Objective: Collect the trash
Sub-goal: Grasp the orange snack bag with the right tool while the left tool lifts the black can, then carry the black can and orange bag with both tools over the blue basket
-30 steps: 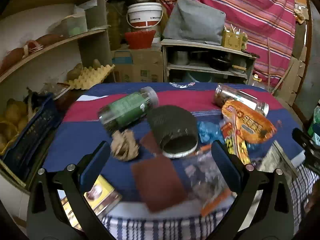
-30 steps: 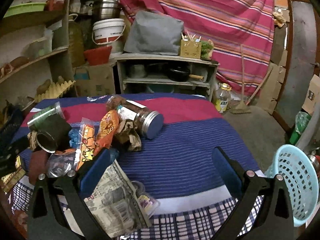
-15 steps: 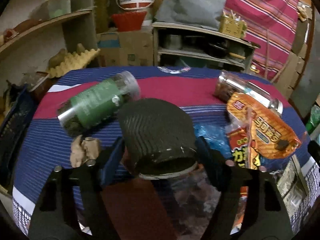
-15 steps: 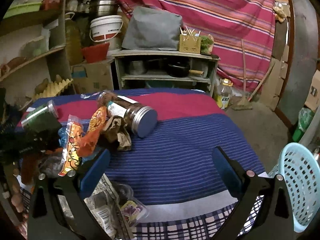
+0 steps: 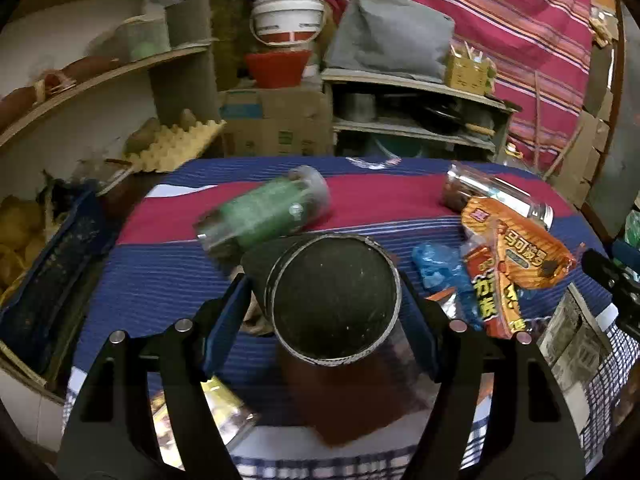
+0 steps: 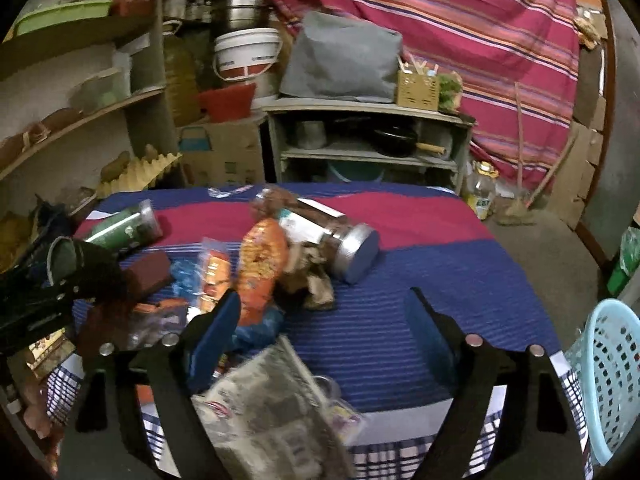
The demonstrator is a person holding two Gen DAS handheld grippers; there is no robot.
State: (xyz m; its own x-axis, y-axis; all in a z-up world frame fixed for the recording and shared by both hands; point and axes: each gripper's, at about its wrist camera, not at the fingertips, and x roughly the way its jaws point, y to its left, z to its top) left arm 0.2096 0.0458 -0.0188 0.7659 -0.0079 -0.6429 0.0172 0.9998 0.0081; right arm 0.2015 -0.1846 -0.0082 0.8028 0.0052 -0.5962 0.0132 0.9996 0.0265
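Observation:
My left gripper (image 5: 324,292) is shut on a dark ribbed cup (image 5: 336,300), whose open mouth faces the camera; the blue pads press its sides. In the right wrist view the same cup (image 6: 60,260) sits in that gripper at the far left. The jaws of my right gripper (image 6: 322,300) are closing over the striped cloth with nothing between them. Its left finger stands beside an orange snack bag (image 6: 260,268) and above a newspaper sheet (image 6: 272,408). Crumpled brown paper (image 6: 312,280) lies just ahead.
A green jar (image 5: 264,212) and a brown jar with a silver lid (image 6: 336,236) lie on the table. A blue wrapper (image 5: 436,264), a red-brown pad (image 5: 352,400) and a yellow packet (image 5: 208,412) lie around. A light blue basket (image 6: 604,376) stands off the table's right.
The left gripper moved forward around the dark cup and closed on it; the cup's mouth now tilts toward the camera. The right gripper's jaws have narrowed and it shifted toward the wrappers.

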